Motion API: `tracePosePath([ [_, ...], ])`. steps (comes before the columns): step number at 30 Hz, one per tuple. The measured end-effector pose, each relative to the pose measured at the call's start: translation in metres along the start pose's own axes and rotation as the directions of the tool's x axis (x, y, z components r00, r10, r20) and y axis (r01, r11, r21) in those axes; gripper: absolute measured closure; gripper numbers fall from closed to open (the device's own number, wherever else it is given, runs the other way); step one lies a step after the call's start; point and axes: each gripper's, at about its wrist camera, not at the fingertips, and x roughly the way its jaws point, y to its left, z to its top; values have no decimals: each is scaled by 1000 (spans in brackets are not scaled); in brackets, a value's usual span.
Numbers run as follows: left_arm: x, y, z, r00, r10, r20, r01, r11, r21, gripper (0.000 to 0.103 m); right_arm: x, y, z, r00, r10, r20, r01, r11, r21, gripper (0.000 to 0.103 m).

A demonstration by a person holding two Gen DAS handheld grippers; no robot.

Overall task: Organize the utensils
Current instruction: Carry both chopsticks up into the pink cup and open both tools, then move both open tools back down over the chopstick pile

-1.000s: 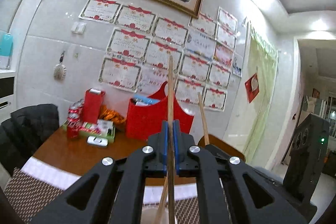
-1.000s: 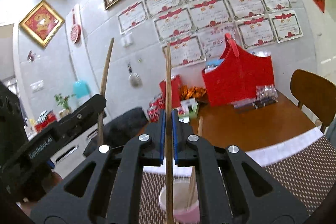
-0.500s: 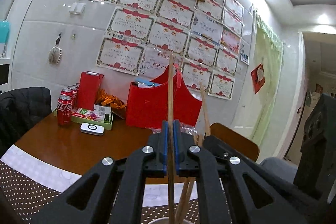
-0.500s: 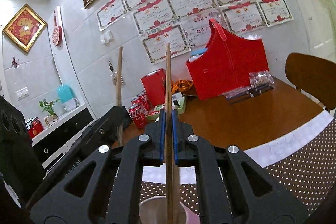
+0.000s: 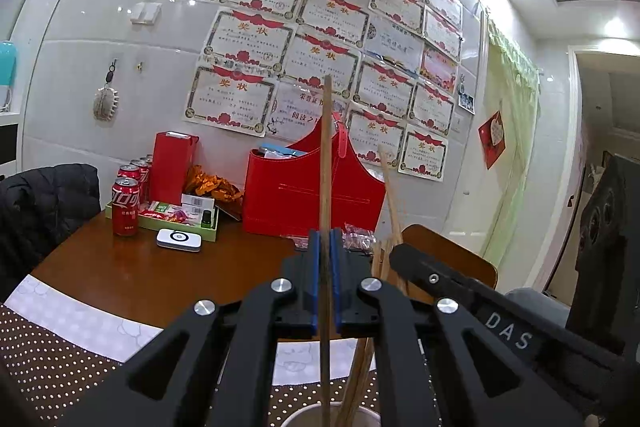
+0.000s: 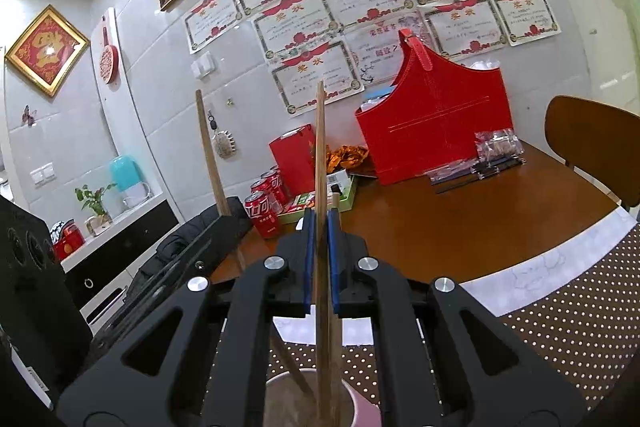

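Left wrist view: my left tool is clamped narrow on one wooden chopstick, which stands upright between the blue pads; its lower end reaches down into a white cup at the bottom edge of the frame. A few more chopsticks lean in the same cup, tilted to the right. The right tool's black body crosses the lower right, with a second held chopstick rising above it. Behind, on the brown worktop: a red cola can, a green tray of small packets, a white flat device, a red felt basket, a tall red box. A dotted brown mat covers the near worktop. A dark jacket hangs at the left; certificates cover the tiled wall. Right wrist view: my right tool is likewise closed narrow on one upright chopstick, whose lower end sits inside the cup, pinkish here, just below the jaws. Another chopstick lies slanted in the cup. The left tool's chopstick stands at the left above that tool's black body. Also catalogued: the red basket, cola cans, clear packets on the worktop, a wooden chair back.
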Motion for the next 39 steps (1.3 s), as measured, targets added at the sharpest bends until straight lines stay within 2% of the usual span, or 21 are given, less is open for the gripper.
tracePosePath([
  [8, -5, 2, 5, 1000, -10, -1, 10, 1000, 9, 98, 0, 0, 7, 999, 4, 42, -6, 999, 34, 96],
  [15, -2, 2, 0, 999, 4, -42, -3, 999, 41, 97, 5, -1, -14, 1000, -4, -12, 4, 1000, 18, 95],
  [16, -2, 2, -1, 999, 7, -51, -5, 999, 50, 90, 4, -2, -16, 1000, -8, -20, 8, 1000, 19, 95],
  [17, -4, 2, -2, 998, 10, -57, -7, 999, 51, 71, 1, -4, -16, 1000, -12, -23, 13, 999, 30, 90],
  [19, -12, 7, 0, 999, 21, -34, -20, 1000, 23, 55, -8, -12, -15, 999, -34, -10, 34, 997, 68, 64],
  [20, -16, 11, 2, 1000, 16, -24, -16, 1000, 3, 44, -12, -16, -14, 999, -49, 0, 49, 995, 86, 36],
  [21, -23, 15, 6, 1000, 14, -14, -15, 1000, -20, 37, -19, -21, -13, 998, -65, 14, 63, 993, 105, 17],
  [22, -28, 16, 9, 1000, 31, -6, -31, 999, -21, 28, -25, -24, -11, 998, -64, 28, 60, 992, 109, 14],
  [29, -60, 6, 21, 999, 45, 17, -45, 999, 26, 25, -53, -21, 3, 997, -63, 49, 59, 995, 76, 8],
  [32, -66, 8, 20, 999, 54, 5, -54, 998, 10, 25, -52, -17, 4, 998, -59, -2, 59, 997, 48, 8],
  [39, -83, 7, 11, 997, 71, -27, -70, 997, 25, 25, -76, -16, 3, 998, -59, -9, 59, 998, 35, 8],
])
